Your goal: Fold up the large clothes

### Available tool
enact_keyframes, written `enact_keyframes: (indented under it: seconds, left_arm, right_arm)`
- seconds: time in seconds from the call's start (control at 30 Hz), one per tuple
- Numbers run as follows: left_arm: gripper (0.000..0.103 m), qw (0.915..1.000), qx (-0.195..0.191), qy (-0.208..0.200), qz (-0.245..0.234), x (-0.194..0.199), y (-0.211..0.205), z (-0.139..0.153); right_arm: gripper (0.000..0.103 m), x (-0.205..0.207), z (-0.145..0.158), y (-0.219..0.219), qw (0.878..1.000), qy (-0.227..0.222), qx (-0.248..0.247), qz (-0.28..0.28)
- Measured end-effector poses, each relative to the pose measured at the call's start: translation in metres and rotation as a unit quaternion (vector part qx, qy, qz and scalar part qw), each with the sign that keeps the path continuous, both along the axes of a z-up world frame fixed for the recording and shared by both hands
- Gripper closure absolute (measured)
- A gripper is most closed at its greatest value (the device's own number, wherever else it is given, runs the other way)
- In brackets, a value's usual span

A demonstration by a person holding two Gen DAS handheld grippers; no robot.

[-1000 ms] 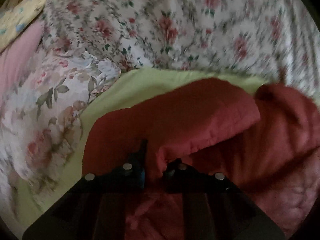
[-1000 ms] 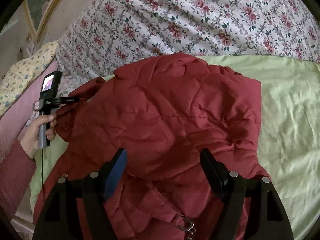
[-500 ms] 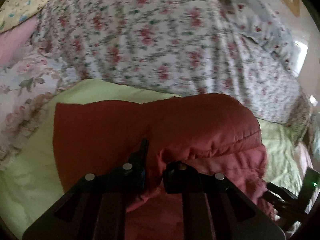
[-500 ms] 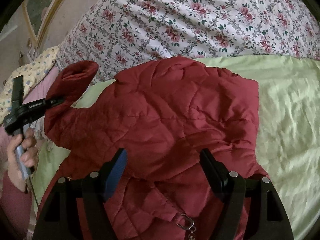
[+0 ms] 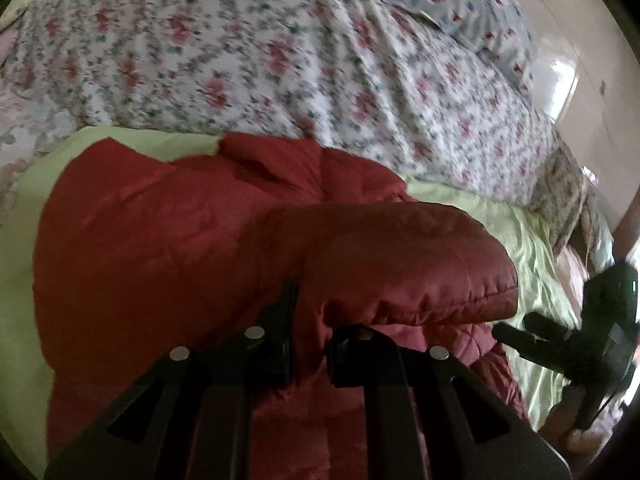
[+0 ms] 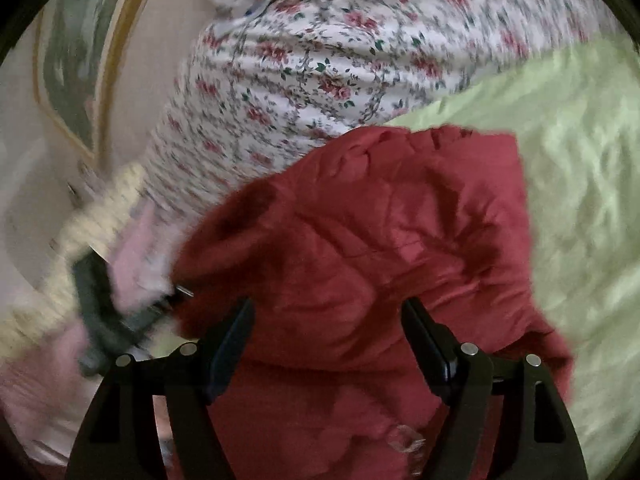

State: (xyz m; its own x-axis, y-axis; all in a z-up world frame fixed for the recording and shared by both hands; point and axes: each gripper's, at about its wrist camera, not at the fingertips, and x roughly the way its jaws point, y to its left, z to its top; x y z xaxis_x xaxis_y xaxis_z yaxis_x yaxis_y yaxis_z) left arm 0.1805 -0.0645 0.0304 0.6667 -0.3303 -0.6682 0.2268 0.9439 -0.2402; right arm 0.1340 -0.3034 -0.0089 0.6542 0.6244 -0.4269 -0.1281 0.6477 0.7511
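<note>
Sleeve fold: my left gripper clamps the jacket sleeve (right gripper spread, empty); next, lay it across the jacket.

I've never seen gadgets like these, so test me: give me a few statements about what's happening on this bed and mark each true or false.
1. The left gripper is shut on a sleeve of the red jacket. True.
2. The right gripper is clamped on the jacket too. False: its fingers stand wide apart, with the jacket showing between them.
3. The jacket lies on a light green sheet. True.
4. The floral quilt covers the jacket. False: it is bunched up behind the jacket.
</note>
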Motion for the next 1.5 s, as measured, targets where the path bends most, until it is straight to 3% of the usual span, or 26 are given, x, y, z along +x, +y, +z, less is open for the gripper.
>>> enact_keyframes:
  seconds: [0.07, 0.23, 0.33, 0.4, 0.43, 0.47, 0.53, 0.6, 0.67, 0.7, 0.77, 1.0, 1.17, 1.27, 1.4, 1.5]
  left_arm:
    - [0.093, 0.9999, 0.006, -0.002, -0.011, -0.004, -0.011, -0.005]
    - [0.093, 0.9993, 0.025, -0.009, -0.028, -0.008, -0.028, -0.01]
    - [0.093, 0.9991, 0.026, -0.005, -0.032, -0.007, -0.03, -0.015]
    - [0.093, 0.9991, 0.028, 0.0, -0.032, -0.006, -0.03, -0.018]
    - [0.093, 0.999, 0.029, 0.002, -0.033, -0.005, -0.03, -0.019]
    - [0.092, 0.999, 0.03, 0.006, -0.033, -0.004, -0.03, -0.02]
    - [0.085, 0.9986, 0.037, 0.02, -0.032, -0.003, -0.03, -0.024]
    - [0.076, 0.9981, 0.033, 0.036, -0.037, -0.003, -0.028, -0.026]
    - [0.052, 0.9971, 0.032, 0.05, -0.048, -0.007, -0.025, -0.028]
    - [0.047, 0.997, 0.032, 0.048, -0.053, -0.012, -0.023, -0.027]
    - [0.022, 0.9971, 0.036, 0.041, -0.052, -0.02, -0.018, -0.024]
    - [0.021, 0.9996, 0.018, 0.013, -0.016, -0.017, 0.023, -0.004]
    - [0.021, 0.9985, 0.045, 0.01, 0.031, 0.015, 0.049, -0.002]
    - [0.023, 0.9954, 0.071, 0.04, 0.05, 0.038, 0.059, -0.023]
    - [0.024, 0.9926, 0.096, 0.06, 0.043, 0.048, 0.057, -0.049]
    - [0.024, 0.9909, 0.11, 0.063, 0.045, 0.047, 0.054, -0.057]
  right_arm:
    - [0.022, 0.005, -0.008, -0.005, 0.998, 0.015, 0.055, 0.004]
    - [0.017, 0.024, -0.017, -0.003, 0.993, 0.041, 0.106, 0.011]
    - [0.017, 0.032, -0.016, 0.0, 0.994, 0.038, 0.106, 0.011]
    - [0.023, 0.04, -0.018, 0.004, 0.994, 0.04, 0.096, 0.013]
    - [0.036, 0.043, -0.018, 0.007, 0.995, 0.042, 0.093, 0.018]
    - [0.06, 0.045, -0.019, 0.009, 0.995, 0.046, 0.084, 0.022]
    - [0.09, 0.045, -0.02, 0.011, 0.997, 0.051, 0.059, 0.021]
    - [0.092, 0.042, -0.019, 0.01, 0.998, 0.043, 0.039, 0.012]
    - [0.095, 0.038, -0.015, 0.007, 0.999, 0.032, 0.016, 0.0]
    - [0.095, 0.035, -0.011, 0.006, 1.0, 0.026, -0.005, -0.008]
    - [0.096, 0.033, -0.005, 0.004, 0.999, 0.015, -0.036, -0.02]
    - [0.096, 0.024, 0.007, -0.002, 0.985, 0.011, -0.163, -0.063]
    - [0.096, 0.024, -0.004, -0.004, 0.977, 0.032, -0.197, -0.069]
    - [0.096, 0.028, -0.011, -0.002, 0.975, 0.042, -0.207, -0.066]
    - [0.095, 0.03, -0.016, -0.002, 0.976, 0.044, -0.204, -0.066]
    - [0.085, 0.026, -0.008, -0.004, 0.974, 0.037, -0.211, -0.077]
